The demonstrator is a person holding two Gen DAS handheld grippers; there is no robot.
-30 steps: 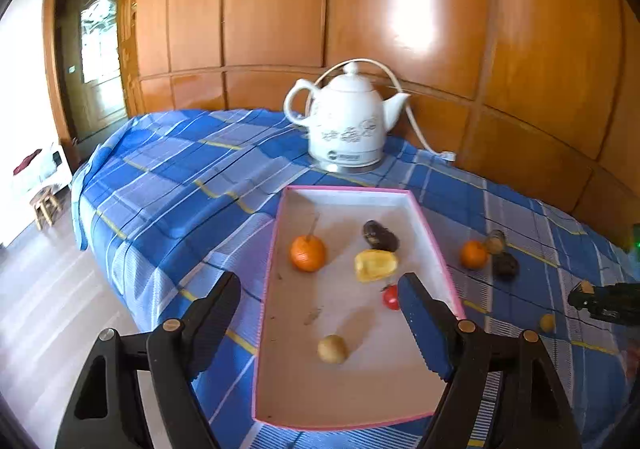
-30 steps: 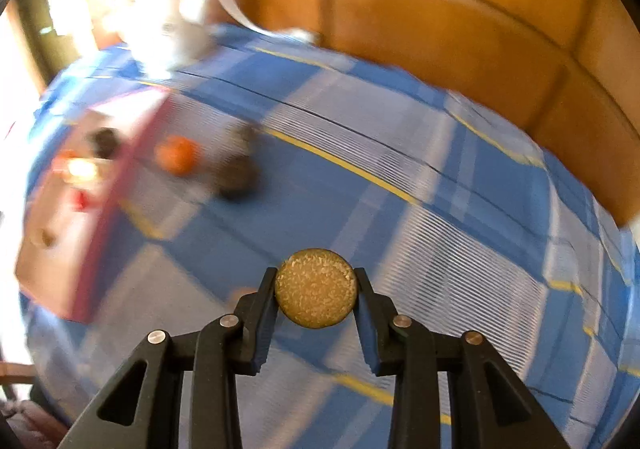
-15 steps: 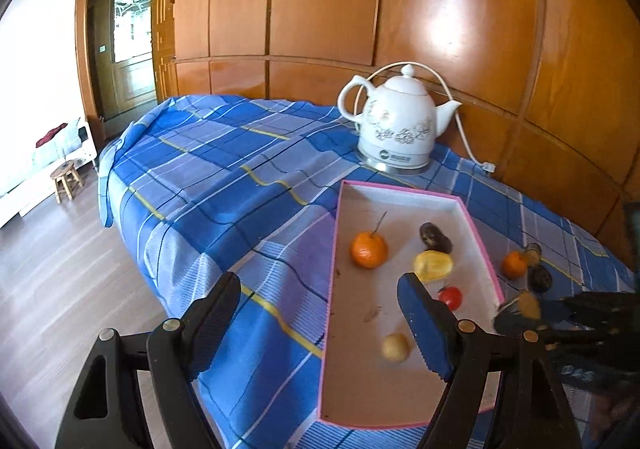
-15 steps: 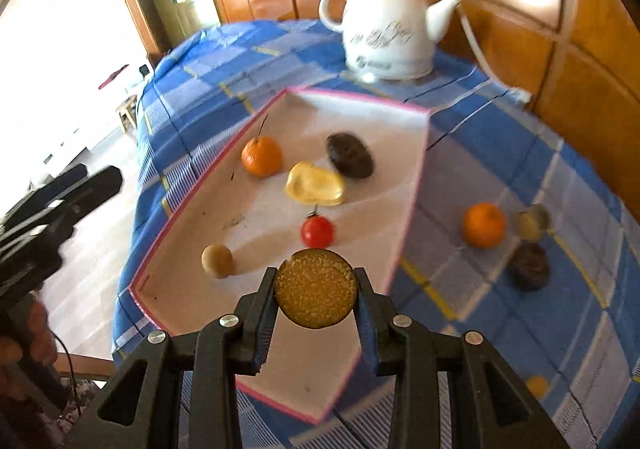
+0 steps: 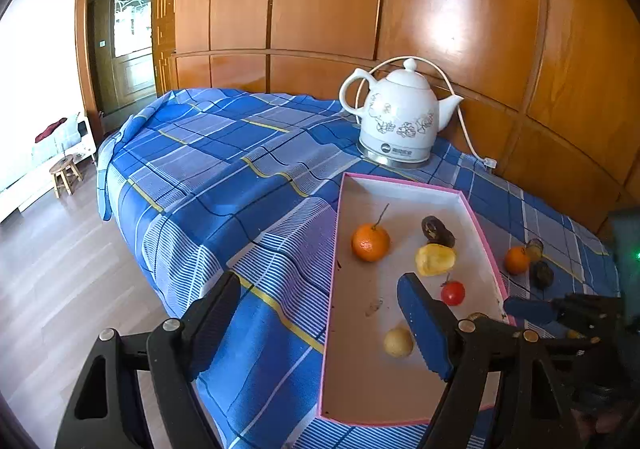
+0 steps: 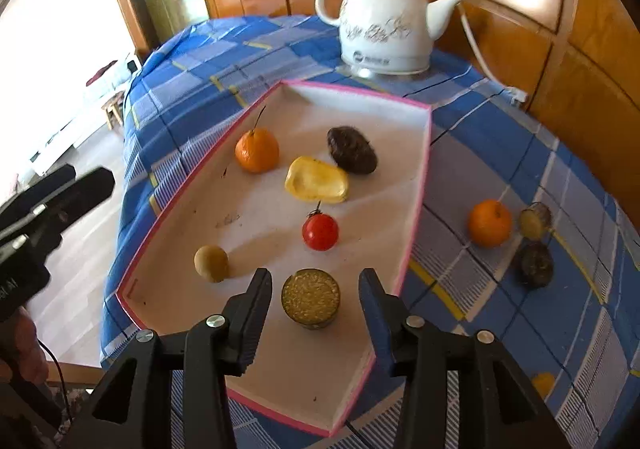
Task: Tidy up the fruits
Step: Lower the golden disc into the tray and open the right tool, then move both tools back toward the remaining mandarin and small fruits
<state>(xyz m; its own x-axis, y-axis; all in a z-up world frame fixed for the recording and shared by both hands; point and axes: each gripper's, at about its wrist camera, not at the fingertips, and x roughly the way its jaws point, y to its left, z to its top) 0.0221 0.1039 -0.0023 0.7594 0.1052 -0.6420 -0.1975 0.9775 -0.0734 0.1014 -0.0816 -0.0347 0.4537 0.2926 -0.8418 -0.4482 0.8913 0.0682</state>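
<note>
The tabletop [image 5: 224, 169], under its blue plaid cloth, carries a white kettle [image 6: 384, 21] at the back and a long pink-rimmed tray [image 6: 420, 185] in front of it. In the tray lie 6 pieces: a stemmed orange [image 6: 257, 151], a dark wrinkled fruit [image 6: 352, 155], a yellow piece [image 6: 316, 185], a small red tomato [image 6: 320, 232], a tan round fruit [image 6: 211, 263] and a cut fruit half [image 6: 311, 299].

That half is what has just changed. A second ago it was pinched in the right claw [image 6: 316, 305] out over the bare cloth; half a second ago it hung, still clamped, above the tray. Now it sits on the tray floor, cut face up, between jaws that are opening, and the pads look clear of it on both sides. So this piece counts as delivered, by my reading.

Outside the tray, on the cloth to its right, 3 remain close together: a 2nd orange [image 6: 490, 223], another cut half [image 6: 535, 220] and a dark fruit [image 6: 534, 263]. A small yellow bit [image 6: 542, 384] lies nearer. These are probably next.

The left claw [image 5: 320, 323] hovers near the tray's near end, jaws wide apart, with nothing between them.
</note>
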